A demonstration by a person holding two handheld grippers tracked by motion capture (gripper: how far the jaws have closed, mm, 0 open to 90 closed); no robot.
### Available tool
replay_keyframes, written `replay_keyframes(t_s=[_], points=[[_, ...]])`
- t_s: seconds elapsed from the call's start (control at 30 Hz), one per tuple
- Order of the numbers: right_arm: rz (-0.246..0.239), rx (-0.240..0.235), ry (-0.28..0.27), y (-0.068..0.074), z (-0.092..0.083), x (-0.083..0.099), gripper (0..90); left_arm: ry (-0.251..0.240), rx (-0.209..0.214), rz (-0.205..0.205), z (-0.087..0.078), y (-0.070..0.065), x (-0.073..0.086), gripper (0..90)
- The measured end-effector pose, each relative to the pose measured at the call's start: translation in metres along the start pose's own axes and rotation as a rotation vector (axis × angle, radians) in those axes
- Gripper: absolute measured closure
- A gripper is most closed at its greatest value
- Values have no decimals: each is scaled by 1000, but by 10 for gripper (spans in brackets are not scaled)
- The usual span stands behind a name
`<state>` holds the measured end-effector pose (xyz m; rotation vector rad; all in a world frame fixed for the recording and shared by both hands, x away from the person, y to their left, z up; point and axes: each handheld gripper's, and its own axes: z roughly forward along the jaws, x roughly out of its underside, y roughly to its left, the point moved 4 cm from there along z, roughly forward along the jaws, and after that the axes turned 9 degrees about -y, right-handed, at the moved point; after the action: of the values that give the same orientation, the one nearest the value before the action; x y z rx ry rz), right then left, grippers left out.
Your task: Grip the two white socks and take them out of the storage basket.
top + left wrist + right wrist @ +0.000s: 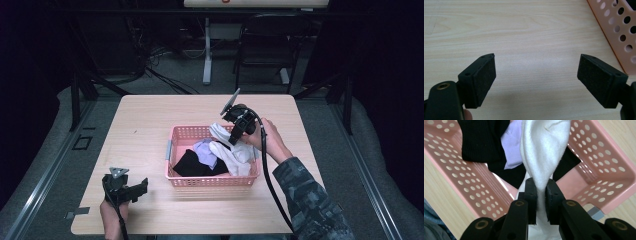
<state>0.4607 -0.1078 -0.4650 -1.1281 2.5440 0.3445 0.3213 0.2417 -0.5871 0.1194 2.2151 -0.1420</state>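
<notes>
A pale wooden table (150,115) stands in a dark room; the right gripper (541,195) has its jaws clamped on a white sock (544,150), lifted above the pink basket (175,135); black and lilac garments lie below the pads, so emptying looks barely begun; the left gripper (536,75) gapes empty beside the basket; no readable writing shows.

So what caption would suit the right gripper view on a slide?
Right gripper shut on a white sock above the pink basket.
</notes>
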Motion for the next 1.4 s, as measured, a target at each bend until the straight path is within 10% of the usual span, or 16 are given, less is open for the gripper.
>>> replay_keyframes(t_s=[0.73, 1.4], points=[[16, 29, -54, -13, -48, 0, 821, 6, 7, -6, 0, 0, 0, 154], [144, 96, -59, -63, -86, 52, 840, 2, 8, -8, 1, 0, 0, 154]])
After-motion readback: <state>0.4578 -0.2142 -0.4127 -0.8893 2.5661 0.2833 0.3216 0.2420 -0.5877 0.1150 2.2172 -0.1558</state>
